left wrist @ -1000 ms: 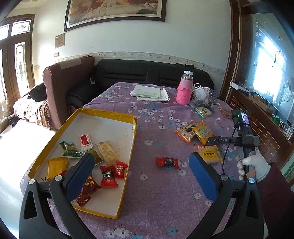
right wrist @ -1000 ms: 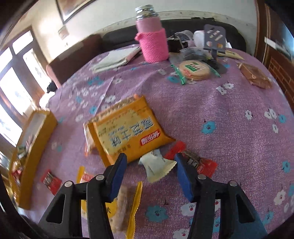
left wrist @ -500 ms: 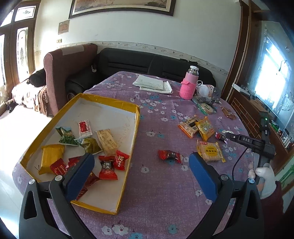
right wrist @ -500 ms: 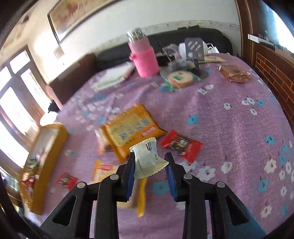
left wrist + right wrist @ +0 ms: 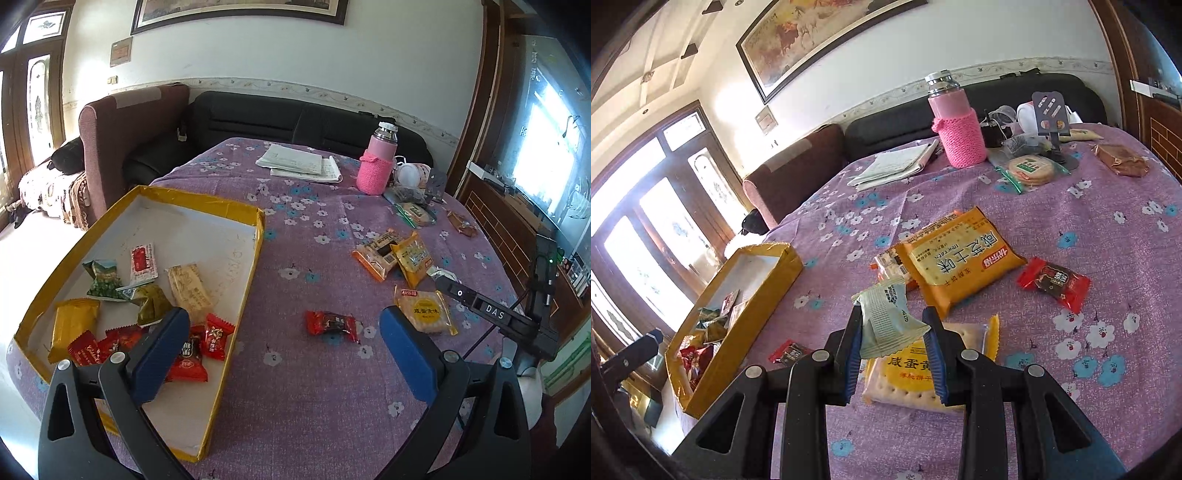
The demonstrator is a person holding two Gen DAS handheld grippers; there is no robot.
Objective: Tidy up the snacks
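Right gripper [image 5: 893, 341], closed on a pale sachet [image 5: 886, 317]. The blue pads clamp the sachet's lower half, so that its crimped top stands free above the fingers; the packet hangs clear of the tabletop [image 5: 1108, 229], above a round-cracker pack [image 5: 964, 363]. Held this way it can be carried without dragging across the other snacks. The jaws have just been closing, with the sachet between them.

Left gripper [image 5: 284, 350], jaws wide apart and empty. It hangs over the near tabletop, one finger above the tray [image 5: 258, 236] and the other near the cracker pack; between them lies a red candy [image 5: 332, 325] on the cloth, probably its next pick.

The tray, a shallow yellow-edged box with a white floor, sits at the left of the tabletop and already holds green, gold, white and red wrapped pieces bunched at its near end. It serves as the collecting place, which explains the sachet's likely destination.

Still loose on the cloth: a large orange pack [image 5: 956, 258] lying partly over a smaller one, and a second red candy [image 5: 1054, 282] beside it. A pink bottle [image 5: 956, 125] and papers [image 5: 894, 166] stand at the far side, apart from the sorting.
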